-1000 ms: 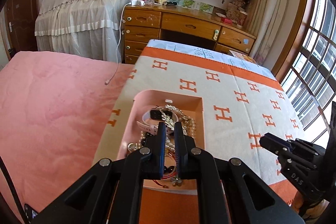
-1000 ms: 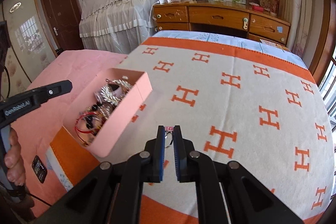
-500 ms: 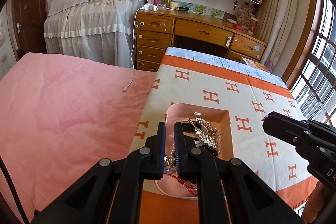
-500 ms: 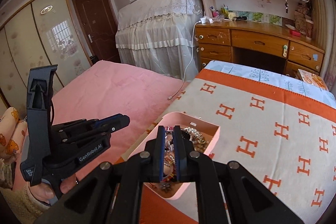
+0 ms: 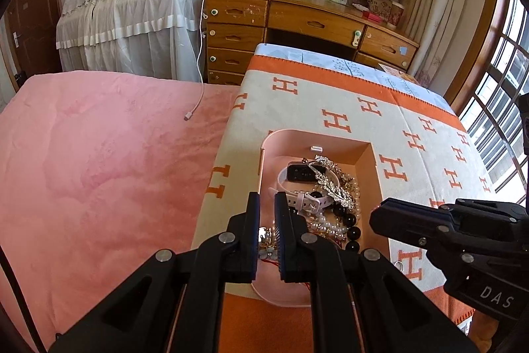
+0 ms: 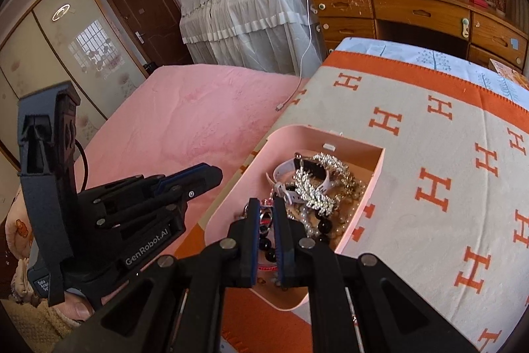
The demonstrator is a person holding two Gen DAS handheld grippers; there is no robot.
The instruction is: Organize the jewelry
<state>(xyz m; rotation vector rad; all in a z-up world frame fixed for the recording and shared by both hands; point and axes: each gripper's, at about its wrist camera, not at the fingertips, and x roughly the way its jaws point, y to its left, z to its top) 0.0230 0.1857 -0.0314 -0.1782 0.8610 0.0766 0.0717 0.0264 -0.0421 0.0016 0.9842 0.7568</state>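
An open pink box [image 5: 317, 134] [image 6: 330, 134] lies on the orange-and-cream blanket [image 5: 347, 108]. It holds a white-strapped watch [image 5: 299, 172] [image 6: 284, 167], a silver leaf hairpiece [image 5: 330, 181] [image 6: 314, 187], pearls and black beads [image 5: 350, 230] [image 6: 325, 225]. My right gripper [image 6: 266, 204] hangs over the box's near half, shut on a small piece of jewelry with a metal ring and a reddish bit. In the left wrist view the right gripper [image 5: 377, 217] reaches in over the box's right wall. My left gripper [image 5: 267, 200] [image 6: 211, 176] is shut with nothing in it, above the box's left wall.
A pink bedspread [image 5: 99, 154] spreads to the left, with a white charging cable [image 5: 198, 81] trailing onto it. A wooden desk with drawers [image 5: 297, 22] stands beyond the blanket, a lace-covered piece of furniture [image 5: 132, 5] beside it, and a window [image 5: 502, 121] at the right.
My right gripper has swung left from above the bare blanket to above the box, keeping the small piece pinched. My left gripper has shifted a little towards the box's left side.
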